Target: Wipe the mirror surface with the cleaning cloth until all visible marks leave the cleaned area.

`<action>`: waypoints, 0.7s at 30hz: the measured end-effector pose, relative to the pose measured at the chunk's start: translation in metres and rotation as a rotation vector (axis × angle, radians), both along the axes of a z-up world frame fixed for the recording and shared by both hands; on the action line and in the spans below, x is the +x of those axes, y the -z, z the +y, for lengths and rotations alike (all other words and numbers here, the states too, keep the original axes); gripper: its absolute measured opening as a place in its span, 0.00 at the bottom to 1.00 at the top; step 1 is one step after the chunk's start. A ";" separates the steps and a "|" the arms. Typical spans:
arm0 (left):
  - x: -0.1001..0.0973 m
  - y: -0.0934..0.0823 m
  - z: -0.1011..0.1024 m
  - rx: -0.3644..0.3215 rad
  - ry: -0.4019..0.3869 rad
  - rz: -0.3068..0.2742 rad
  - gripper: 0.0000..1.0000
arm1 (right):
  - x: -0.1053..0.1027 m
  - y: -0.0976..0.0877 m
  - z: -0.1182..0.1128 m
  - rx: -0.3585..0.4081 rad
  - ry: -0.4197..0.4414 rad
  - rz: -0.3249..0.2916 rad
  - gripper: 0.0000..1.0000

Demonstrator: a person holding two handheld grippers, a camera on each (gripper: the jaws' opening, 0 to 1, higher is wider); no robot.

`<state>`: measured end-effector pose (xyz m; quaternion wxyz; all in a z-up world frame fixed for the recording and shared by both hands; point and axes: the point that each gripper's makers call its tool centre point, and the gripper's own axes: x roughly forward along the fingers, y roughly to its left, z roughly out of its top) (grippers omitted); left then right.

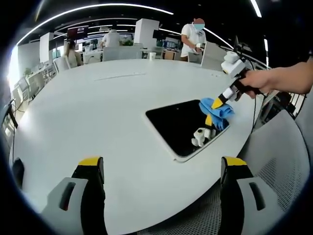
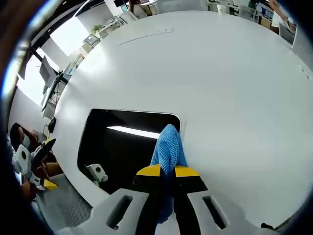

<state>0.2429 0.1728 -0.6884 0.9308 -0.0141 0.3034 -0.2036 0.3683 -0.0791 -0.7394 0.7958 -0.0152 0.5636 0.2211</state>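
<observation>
A flat rectangular mirror [image 1: 178, 128] with a white rim lies on the white table [image 1: 98, 107], its glass [image 2: 122, 147] dark and reflecting a ceiling light. Its right end is covered by the blue cleaning cloth [image 1: 218, 111]. My right gripper [image 1: 218, 103], held by a hand [image 1: 266, 81], is shut on the cloth and presses it onto the glass. In the right gripper view the cloth [image 2: 168, 144] sticks out between the closed jaws [image 2: 168, 172]. My left gripper [image 1: 161, 164] hangs open over the table's near edge, apart from the mirror, and also appears at the left [image 2: 48, 164].
A grey mesh chair [image 1: 281, 161] stands beside the table at the right. Several people [image 1: 194, 36] and office desks are far behind the table. The big oval tabletop [image 2: 234, 88] stretches beyond the mirror. A reflection of a gripper [image 2: 98, 172] shows in the glass.
</observation>
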 end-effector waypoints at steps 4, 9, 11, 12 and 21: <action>0.001 -0.001 0.001 -0.003 -0.005 -0.003 0.98 | 0.008 0.001 0.002 -0.008 -0.004 -0.004 0.02; 0.001 -0.001 0.001 -0.010 -0.009 -0.002 0.98 | 0.018 0.001 0.003 -0.014 -0.010 -0.006 0.02; 0.001 0.000 0.001 -0.011 -0.011 -0.002 0.98 | 0.021 0.001 0.003 -0.015 -0.011 -0.007 0.02; 0.001 0.000 0.002 -0.012 -0.012 -0.001 0.98 | 0.023 0.001 0.003 -0.016 -0.011 -0.007 0.02; 0.002 0.003 0.003 -0.014 -0.012 0.004 0.98 | 0.041 0.001 0.006 -0.022 -0.014 -0.015 0.02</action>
